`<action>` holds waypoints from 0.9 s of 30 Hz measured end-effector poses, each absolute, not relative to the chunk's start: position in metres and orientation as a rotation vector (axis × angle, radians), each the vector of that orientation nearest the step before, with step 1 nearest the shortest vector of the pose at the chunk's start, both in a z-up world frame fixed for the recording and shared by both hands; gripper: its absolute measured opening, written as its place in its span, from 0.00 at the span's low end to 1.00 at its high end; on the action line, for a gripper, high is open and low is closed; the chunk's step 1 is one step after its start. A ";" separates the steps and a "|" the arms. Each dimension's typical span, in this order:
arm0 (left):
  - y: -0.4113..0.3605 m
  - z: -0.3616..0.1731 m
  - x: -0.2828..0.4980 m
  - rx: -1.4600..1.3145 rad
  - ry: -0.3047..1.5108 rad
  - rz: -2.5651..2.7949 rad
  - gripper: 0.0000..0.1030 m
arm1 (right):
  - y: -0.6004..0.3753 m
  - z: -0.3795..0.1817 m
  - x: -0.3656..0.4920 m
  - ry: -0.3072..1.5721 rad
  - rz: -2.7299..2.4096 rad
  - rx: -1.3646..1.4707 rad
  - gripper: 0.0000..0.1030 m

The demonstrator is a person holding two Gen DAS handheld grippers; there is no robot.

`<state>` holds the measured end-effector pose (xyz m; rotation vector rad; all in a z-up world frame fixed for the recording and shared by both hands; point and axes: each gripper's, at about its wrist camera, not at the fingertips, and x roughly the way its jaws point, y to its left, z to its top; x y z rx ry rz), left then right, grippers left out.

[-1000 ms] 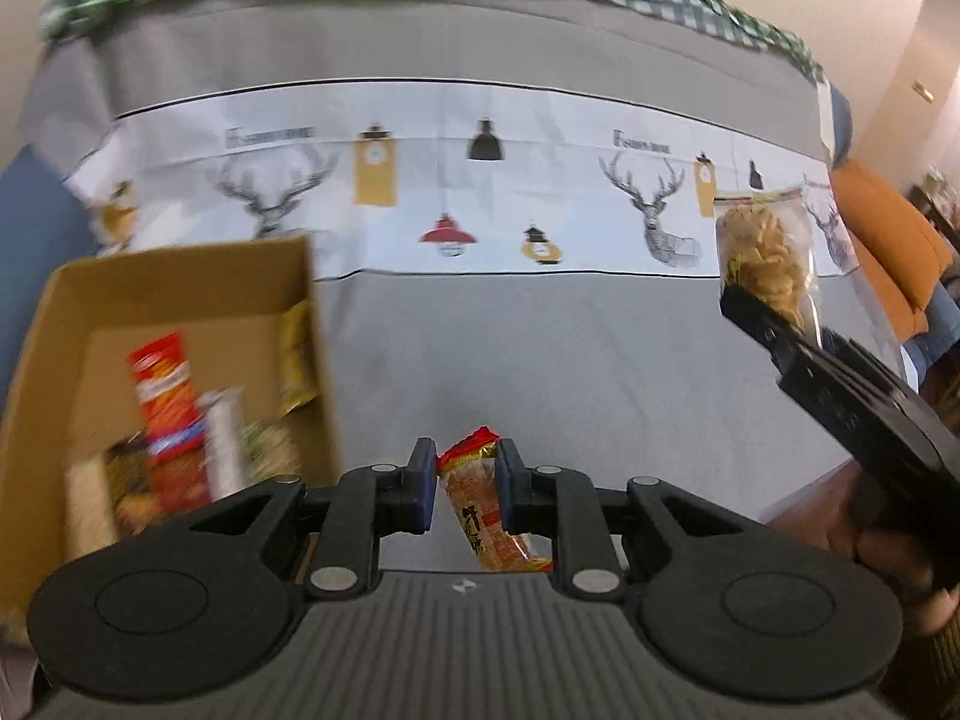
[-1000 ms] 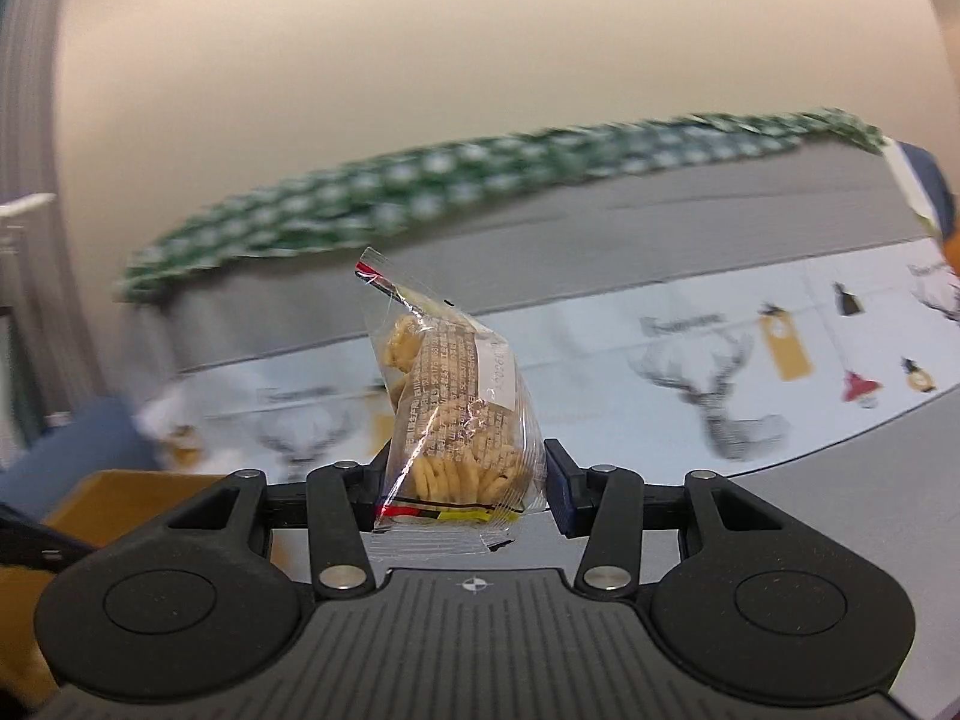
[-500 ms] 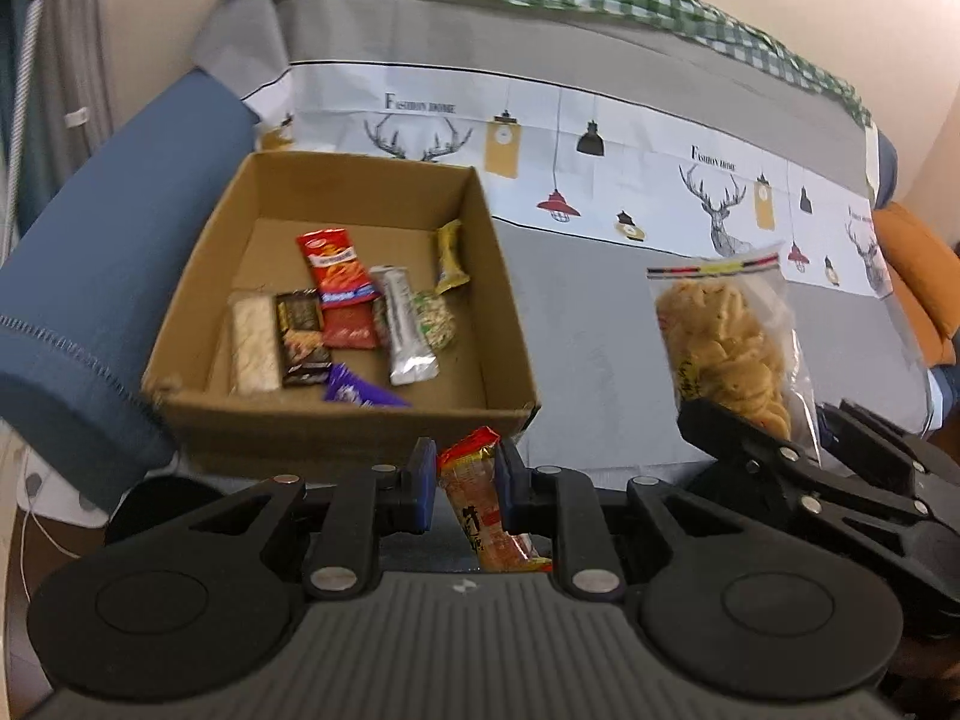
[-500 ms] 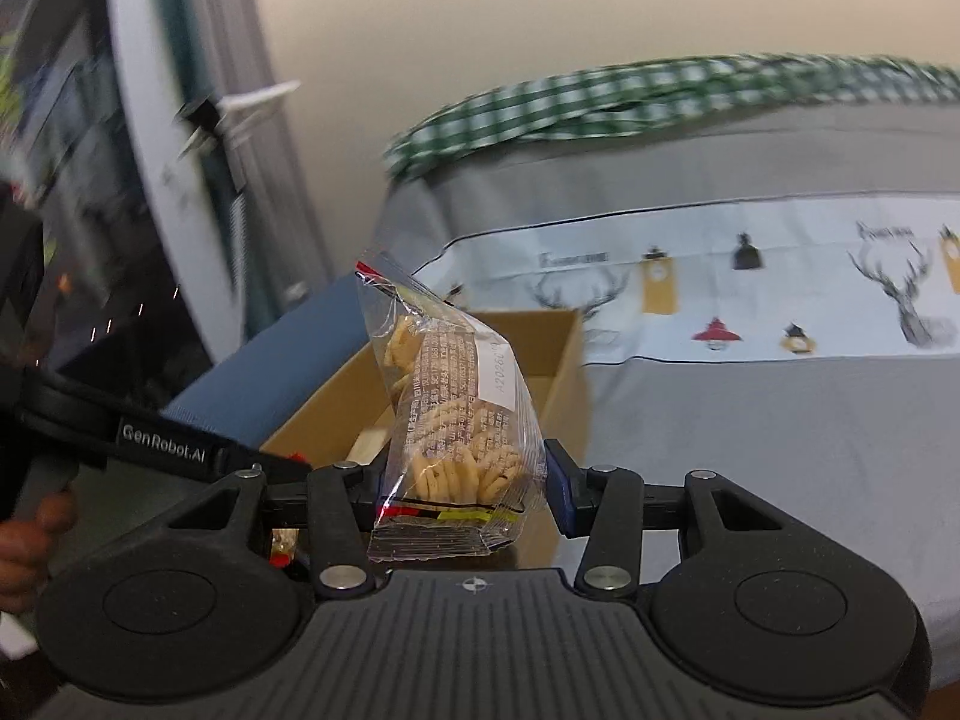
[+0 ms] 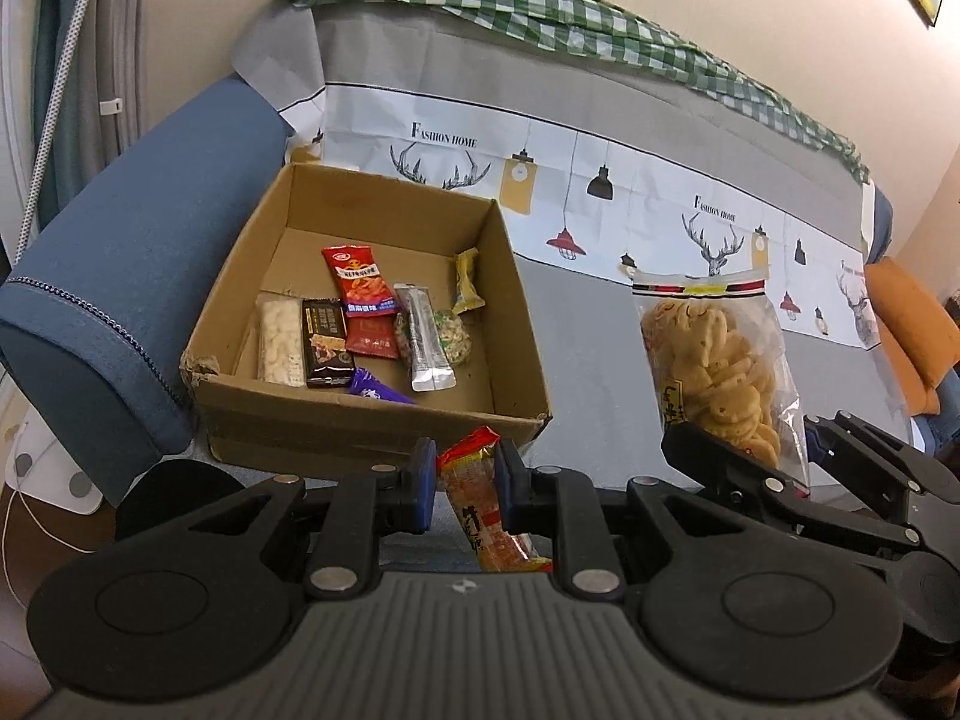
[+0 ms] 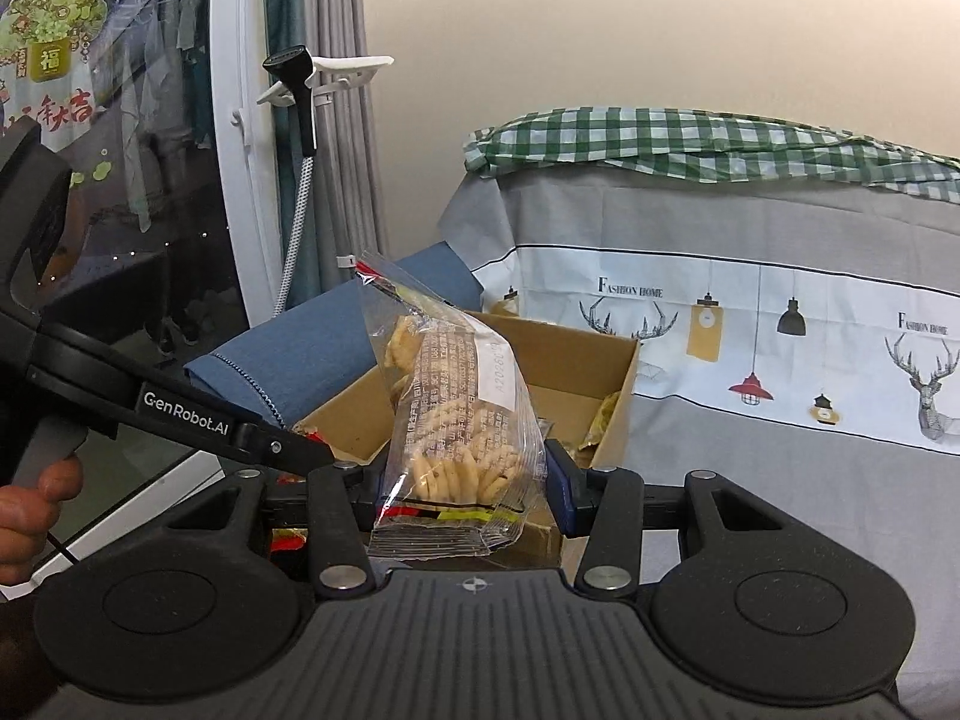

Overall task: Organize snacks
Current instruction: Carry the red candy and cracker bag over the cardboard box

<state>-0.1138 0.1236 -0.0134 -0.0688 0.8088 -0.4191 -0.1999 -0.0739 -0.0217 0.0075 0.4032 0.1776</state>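
both snacks held just short of the box

the cardboard box lies directly ahead of and below the left gripper, its near wall just beyond the fingertips. that gripper's jaws stand narrow, clamped on an orange snack packet whose long axis runs back toward the camera. the right gripper, further to the box's right side, pinches a clear bag of crackers upright between half-wide jaws. the left looks nearer the opening, so its drop likely comes first.

Left tool: pads clamped narrowly on a thin packet, pointing downward. Right tool: pads pressed against both sides of a wider bag, held upright, tilted slightly down. Person's hand: wrapped round left tool's handle.
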 end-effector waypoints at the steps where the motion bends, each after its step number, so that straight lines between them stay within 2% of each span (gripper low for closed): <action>1: 0.124 -0.013 -0.114 -0.070 0.808 -0.420 0.22 | -0.075 -0.023 -0.200 0.405 0.175 0.007 0.47; 27: 0.123 -0.022 -0.095 -0.079 0.832 -0.400 0.22 | -0.072 -0.033 -0.187 0.468 0.180 0.015 0.47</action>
